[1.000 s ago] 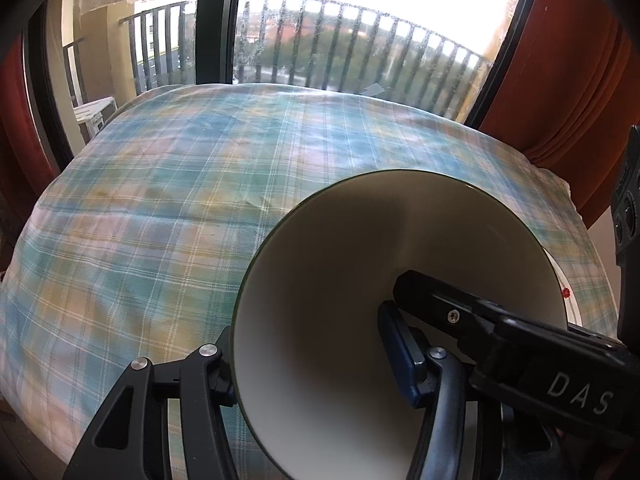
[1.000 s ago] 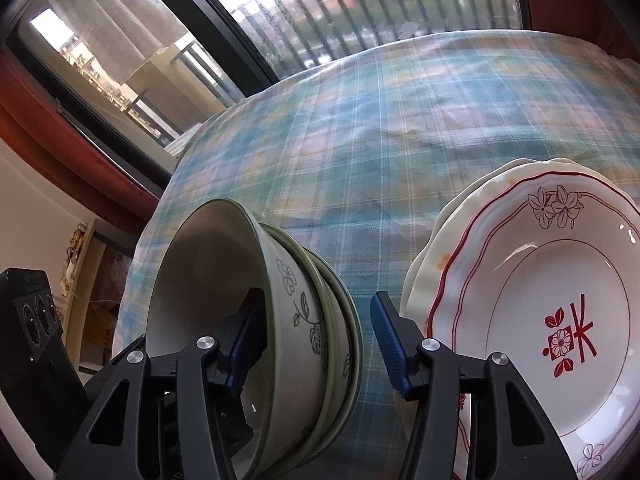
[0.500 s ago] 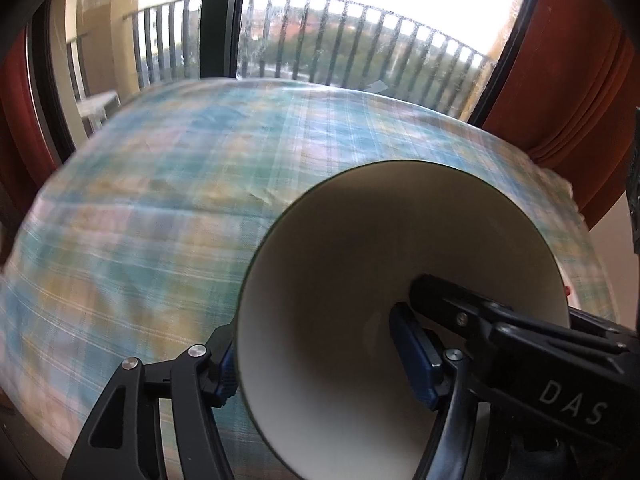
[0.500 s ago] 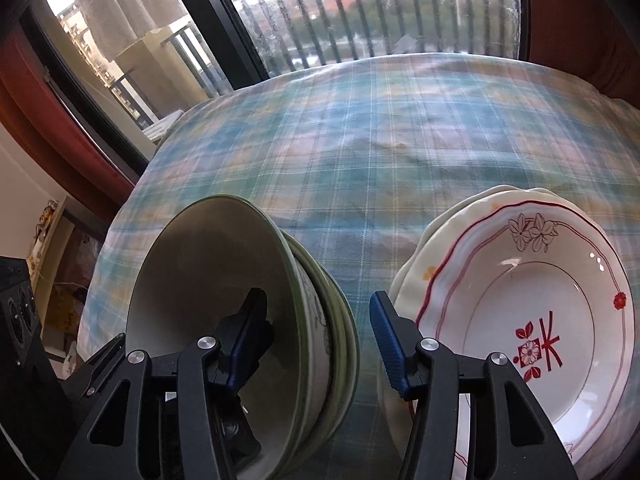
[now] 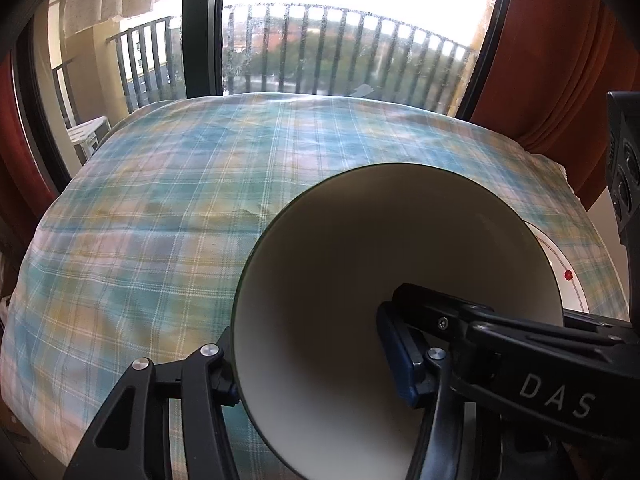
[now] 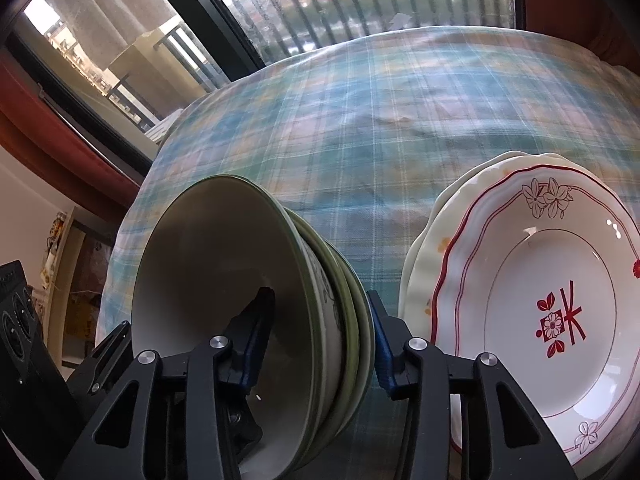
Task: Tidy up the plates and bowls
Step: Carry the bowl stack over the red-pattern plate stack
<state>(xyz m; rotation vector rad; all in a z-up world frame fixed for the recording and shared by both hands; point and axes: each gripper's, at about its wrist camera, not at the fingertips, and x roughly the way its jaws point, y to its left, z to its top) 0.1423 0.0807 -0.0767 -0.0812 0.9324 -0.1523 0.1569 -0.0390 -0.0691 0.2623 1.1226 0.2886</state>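
A stack of green-rimmed cream bowls point(image 6: 224, 280) stands at the near left of the plaid-covered table point(image 6: 380, 120). It fills the lower right of the left wrist view point(image 5: 360, 264). My right gripper point(image 6: 320, 344) straddles the stack's right wall, left finger inside the top bowl, right finger outside, with some gap still showing. My left gripper point(image 5: 312, 364) straddles the opposite wall, its right finger inside and its left finger outside at the rim. A stack of cream plates with a red-patterned plate point(image 6: 540, 312) on top lies right of the bowls.
A black speaker point(image 5: 624, 168) stands off the table's right edge, and another one point(image 6: 20, 344) off its left edge. Red curtains and a balcony window lie beyond the far edge. The plaid cloth stretches bare behind the dishes.
Both cameras shifted slightly and settled back. My right gripper has narrowed around the bowl stack's wall. The bowls and plates stay where they were.
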